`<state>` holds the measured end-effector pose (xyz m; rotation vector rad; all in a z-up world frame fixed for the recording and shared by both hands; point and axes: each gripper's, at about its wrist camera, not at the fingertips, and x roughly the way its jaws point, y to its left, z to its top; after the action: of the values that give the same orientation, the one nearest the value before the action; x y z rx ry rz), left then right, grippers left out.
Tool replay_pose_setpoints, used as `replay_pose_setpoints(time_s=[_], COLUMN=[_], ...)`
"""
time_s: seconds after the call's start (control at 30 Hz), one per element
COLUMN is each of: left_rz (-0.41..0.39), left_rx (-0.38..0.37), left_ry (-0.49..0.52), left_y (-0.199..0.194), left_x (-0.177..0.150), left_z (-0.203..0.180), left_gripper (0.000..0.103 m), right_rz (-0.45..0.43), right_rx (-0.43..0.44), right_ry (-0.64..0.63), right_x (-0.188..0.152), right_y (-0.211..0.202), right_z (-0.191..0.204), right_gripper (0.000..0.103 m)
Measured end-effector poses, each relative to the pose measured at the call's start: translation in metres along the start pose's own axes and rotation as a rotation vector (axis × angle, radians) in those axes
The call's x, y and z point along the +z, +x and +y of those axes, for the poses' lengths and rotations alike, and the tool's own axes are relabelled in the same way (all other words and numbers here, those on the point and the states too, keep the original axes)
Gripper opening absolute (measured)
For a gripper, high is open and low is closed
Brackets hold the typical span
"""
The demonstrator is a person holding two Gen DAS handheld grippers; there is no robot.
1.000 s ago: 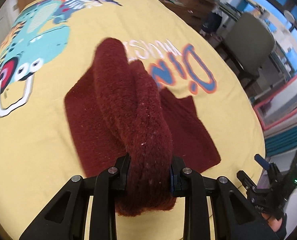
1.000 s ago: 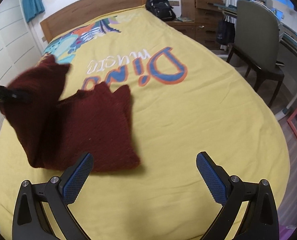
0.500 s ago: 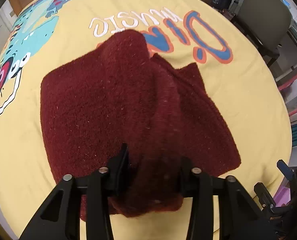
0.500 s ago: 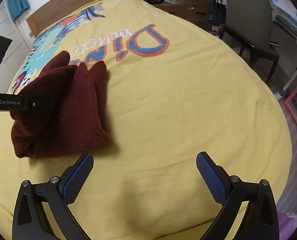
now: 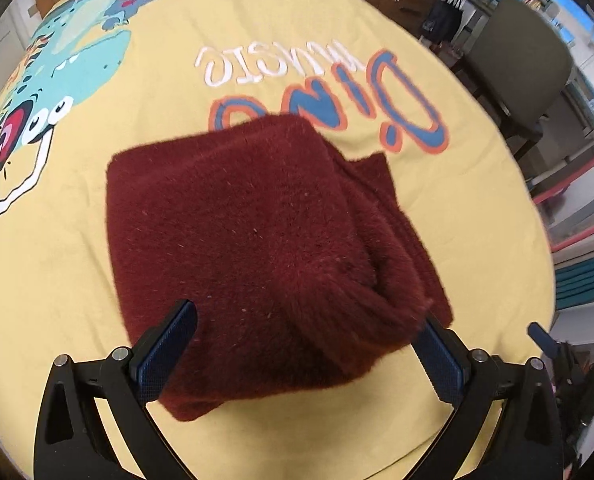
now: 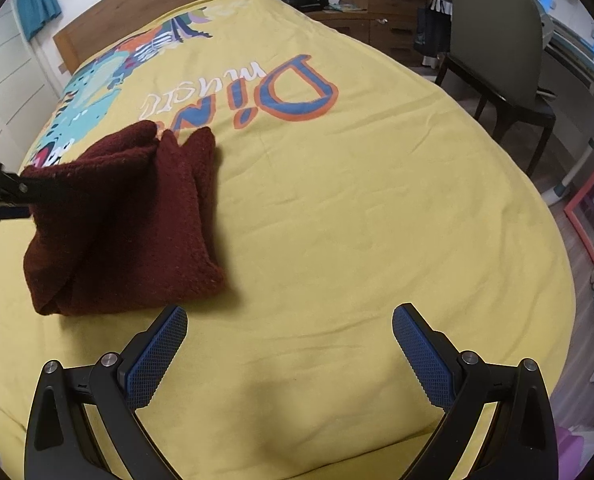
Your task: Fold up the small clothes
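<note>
Left hand-held gripper (image 5: 303, 344): jaws spread, straddling the folded cloth (image 5: 257, 248) on the bed (image 5: 77, 260). Right hand-held gripper (image 6: 289, 344): jaws spread, empty. Only its view shows the cloth's layered right edge; cloth's underside hidden.

Bedroom: bed (image 6: 337, 208), wooden headboard (image 6: 157, 4)

Evenly lit by soft daylight from windows at right, without harsh glare. Faint shadow beneath the maroon garment (image 6: 125, 220) on the yellow bedspread (image 6: 357, 220). Heavy fisheye bending and dark vignetting at the corners. Slight motion blur on the garment's near edge in the left wrist view; right view sharper.
</note>
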<state>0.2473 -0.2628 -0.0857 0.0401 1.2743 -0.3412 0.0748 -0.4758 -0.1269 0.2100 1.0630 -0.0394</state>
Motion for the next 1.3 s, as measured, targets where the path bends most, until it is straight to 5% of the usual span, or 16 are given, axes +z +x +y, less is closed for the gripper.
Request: replay_pose_setpoints(time_s=[0.27,0.7,0.9,0.97,1.13,1.23,1.3], left_rz=[-0.077,-0.059,-0.050,-0.044,-0.022,-0.023,-0.021], left_rx=[-0.061,0.018,0.020,0.017,0.005,0.014,0.017], left_ry=[-0.053,-0.178,-0.224,-0.234,-0.251,-0.259,-0.258], left_y=[-0.045,-0.041,-0.031,-0.030,-0.022,-0.021,-0.020], left_x=[0.001,-0.061,-0.090,-0.099,-0.111,-0.113,-0.114], left_z=[0.036,0.139,0.166,0.172,0.180,0.183,0.184], left_gripper=[0.102,0.102,0.102,0.102,0.102,0.102,0.102], right_rz=[-0.017,0.065,0.189,0.244,0.364,0.349,0.300], right_rx=[0.022,0.103,0.119,0.132,0.152,0.169,0.191], right_ry=[-0.074,-0.226,-0.264,-0.242,-0.248,-0.205,-0.176], right_x=[0.019,0.115,0.136,0.134,0.111,0.105,0.108], right_y=[-0.008,0.000,0.045,0.062,0.095,0.095,0.081], right_z=[0.037,0.142,0.181,0.184,0.186,0.173,0.161], right_gripper=[0.102,0.101,0.087,0.062,0.061,0.030,0.026])
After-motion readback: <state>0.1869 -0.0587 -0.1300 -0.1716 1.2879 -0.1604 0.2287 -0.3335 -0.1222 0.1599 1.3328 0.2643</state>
